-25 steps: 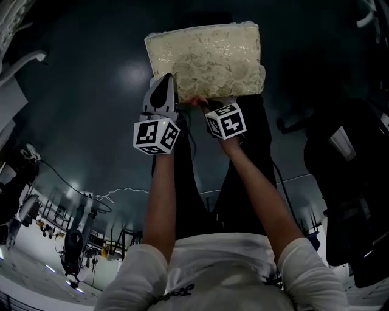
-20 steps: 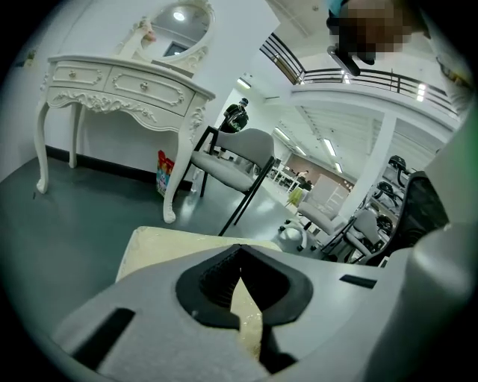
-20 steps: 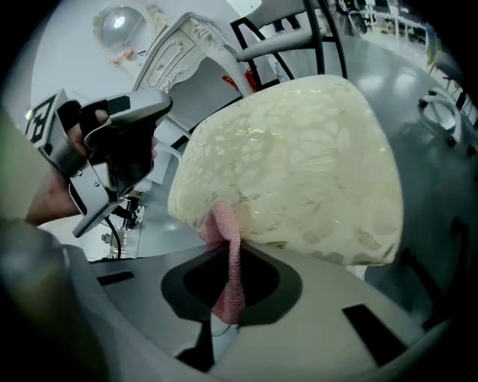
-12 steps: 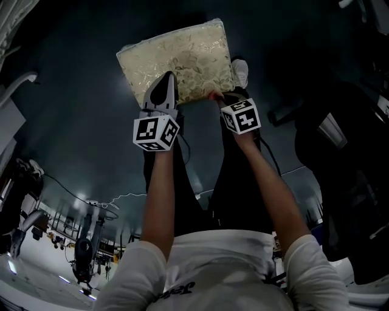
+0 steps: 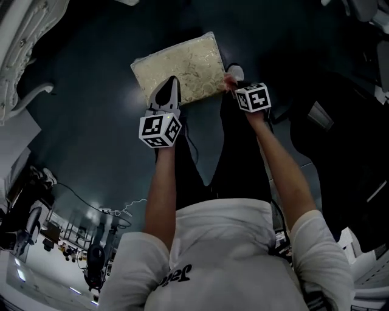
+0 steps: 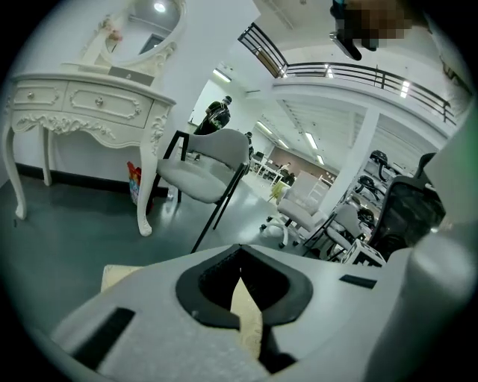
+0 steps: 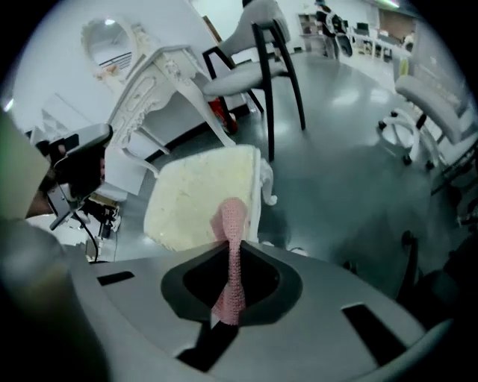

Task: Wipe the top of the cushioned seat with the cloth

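**A:** Which step is shown?
**B:** Wiping; how far along is unclear. The right hand-held gripper (image 7: 228, 295), jaws pinched shut on the pink cloth (image 7: 231, 231), sits at the right edge of the cushioned seat (image 5: 182, 64). The left hand-held gripper (image 6: 243, 298) clamps its near edge.
**A:** And the seat?
**B:** Cream, lace-patterned, standing on the dark floor (image 5: 91, 91). Any further stroke needs the cloth pressed flat on top.

Items counted were: two grippers, namely the left gripper (image 6: 243, 298) and the right gripper (image 7: 228, 291); one cushioned seat (image 5: 177, 68); one pink cloth (image 7: 230, 261); one white dressing table (image 6: 82, 104); one oval mirror (image 6: 149, 22); one grey chair (image 6: 202, 168) beside that table.
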